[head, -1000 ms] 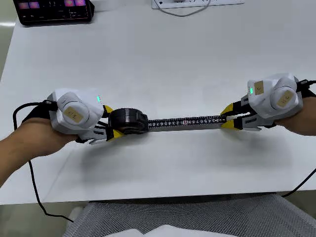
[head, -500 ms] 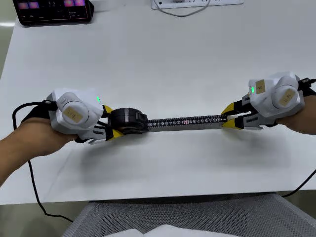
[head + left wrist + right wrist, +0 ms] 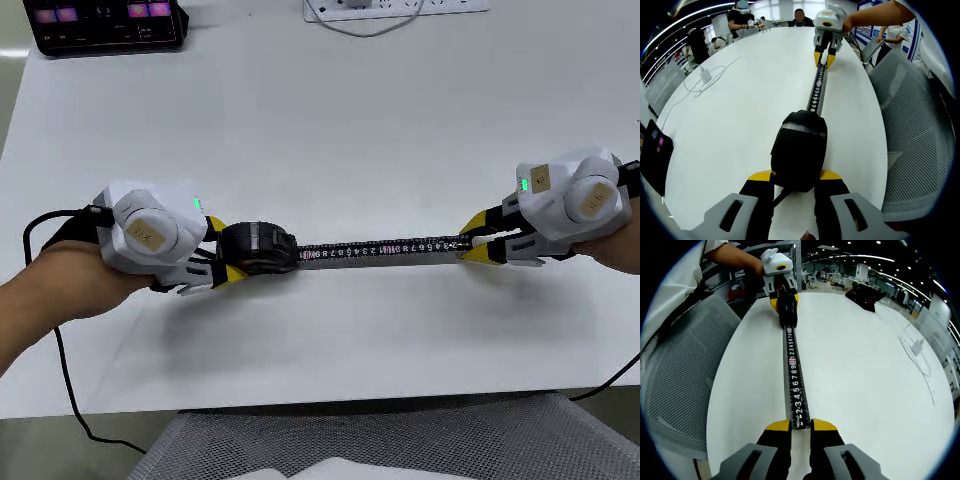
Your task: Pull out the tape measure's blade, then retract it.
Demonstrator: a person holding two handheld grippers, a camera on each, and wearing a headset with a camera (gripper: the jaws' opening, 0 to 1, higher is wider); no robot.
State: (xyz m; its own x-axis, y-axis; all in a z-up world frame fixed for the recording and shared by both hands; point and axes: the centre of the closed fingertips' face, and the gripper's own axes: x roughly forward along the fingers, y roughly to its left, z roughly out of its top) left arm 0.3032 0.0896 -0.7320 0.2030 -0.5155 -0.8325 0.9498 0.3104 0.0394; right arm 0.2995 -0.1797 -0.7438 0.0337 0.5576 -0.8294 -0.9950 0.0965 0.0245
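Observation:
A black tape measure case (image 3: 257,246) (image 3: 799,148) rests on the white table, and my left gripper (image 3: 221,250) (image 3: 795,180) is shut on its rear. Its black blade (image 3: 380,248) (image 3: 817,90) (image 3: 794,375) with white numerals runs out flat to the right. My right gripper (image 3: 472,239) (image 3: 800,426) is shut on the blade's tip. From the left gripper view the right gripper (image 3: 824,56) shows far down the blade. In the right gripper view the case (image 3: 787,309) and the left gripper (image 3: 783,296) sit at the blade's far end.
The white table (image 3: 350,130) stretches wide behind the tape. A dark device with pink screens (image 3: 105,22) sits at the far left corner, a white power strip with cable (image 3: 390,10) at the far edge. A mesh chair (image 3: 380,440) is at the table's near edge. People stand in the background.
My right gripper has moved further right with the blade tip, so more blade is out. The left gripper and case stay in place.

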